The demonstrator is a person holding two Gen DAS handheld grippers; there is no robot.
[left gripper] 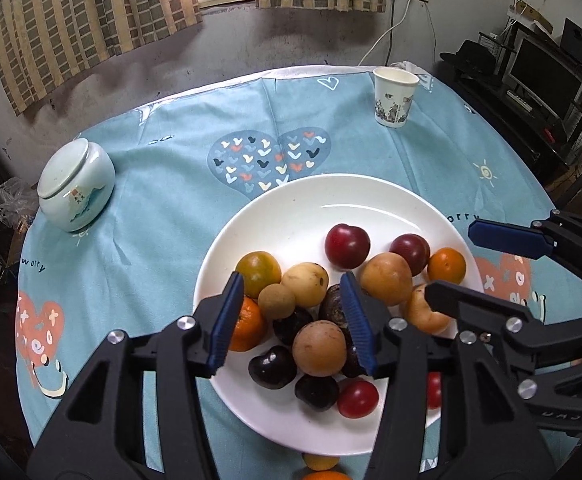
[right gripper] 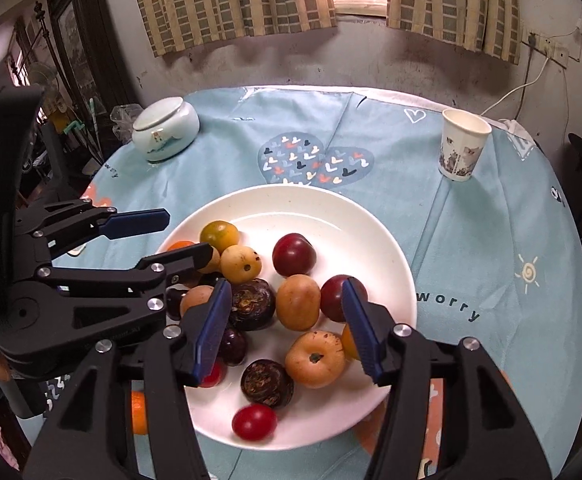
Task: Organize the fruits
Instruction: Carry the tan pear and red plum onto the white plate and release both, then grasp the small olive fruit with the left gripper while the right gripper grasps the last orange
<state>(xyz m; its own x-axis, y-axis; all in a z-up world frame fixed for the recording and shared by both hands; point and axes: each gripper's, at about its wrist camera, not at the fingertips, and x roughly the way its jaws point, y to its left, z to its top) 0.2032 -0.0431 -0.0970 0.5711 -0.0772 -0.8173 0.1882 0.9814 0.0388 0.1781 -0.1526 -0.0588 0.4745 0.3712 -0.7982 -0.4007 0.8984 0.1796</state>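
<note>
Your left gripper (left gripper: pixel 291 320) and right gripper (right gripper: pixel 287 328) both hang open and empty over the fruit (right gripper: pixel 298 307) piled on the plate (right gripper: pixel 331 208), hiding several pieces. Jar (left gripper: pixel 76 184) far left, cup (left gripper: pixel 394 98) far right.

An orange fruit (left gripper: pixel 325 475) is cut off by the bottom edge.
</note>
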